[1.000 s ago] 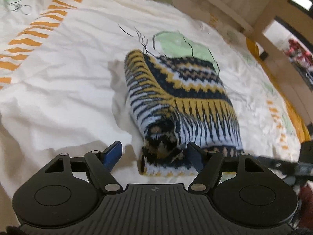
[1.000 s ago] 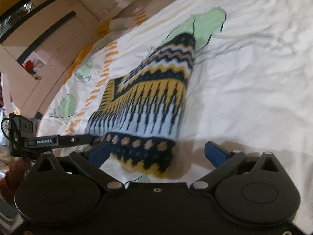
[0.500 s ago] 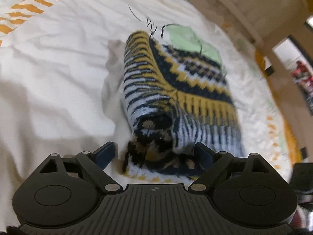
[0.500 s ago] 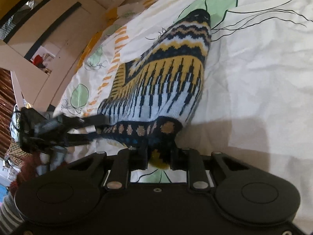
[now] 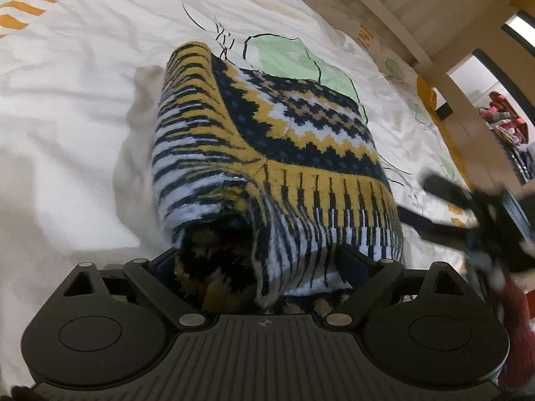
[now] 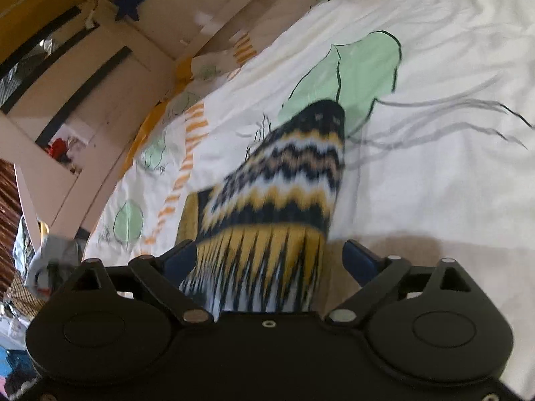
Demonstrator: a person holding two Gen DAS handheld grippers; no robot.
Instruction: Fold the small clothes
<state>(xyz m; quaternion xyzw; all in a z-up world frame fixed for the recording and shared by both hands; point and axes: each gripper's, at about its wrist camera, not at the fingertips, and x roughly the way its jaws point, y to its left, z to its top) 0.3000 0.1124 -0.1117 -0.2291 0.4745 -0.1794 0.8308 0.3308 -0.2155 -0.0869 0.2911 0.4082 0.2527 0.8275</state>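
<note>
- Bed (image 5: 67, 127): covered by a white duvet cover (image 6: 434, 173) printed with pale green leaf shapes, thin black line drawings and orange dashes. Fabric creased, lit unevenly.
- Wooden bed frame (image 5: 418, 33): light-coloured rails run along the far edge of the bed in both wrist views.
- Knitted sweater (image 5: 267, 153): folded into a compact bundle, lying on the duvet cover near mid-bed, its far end over a green leaf print. Pattern of navy, mustard, pale blue and white zigzags and stripes. The near end faces the left camera and shows rolled inner layers.
- Left hand-held gripper (image 5: 259, 264): jaws wide and opening. The near end of the sweater sits between the blue fingers, filling the gap; the knit hides the pads, so contact cannot be told.
- Right hand-held gripper (image 6: 271, 257): jaws spread and opening. The sweater's striped edge (image 6: 267, 260) lies between them, against or just beside the left finger, with clear bedding showing before the right finger. View is motion-blurred.
- The right hand-held gripper also appears blurred at the right edge of the left wrist view (image 5: 461, 214), beside the sweater.
- Dark blue star (image 6: 129, 1): fixed on the pale wall behind the bed.
</note>
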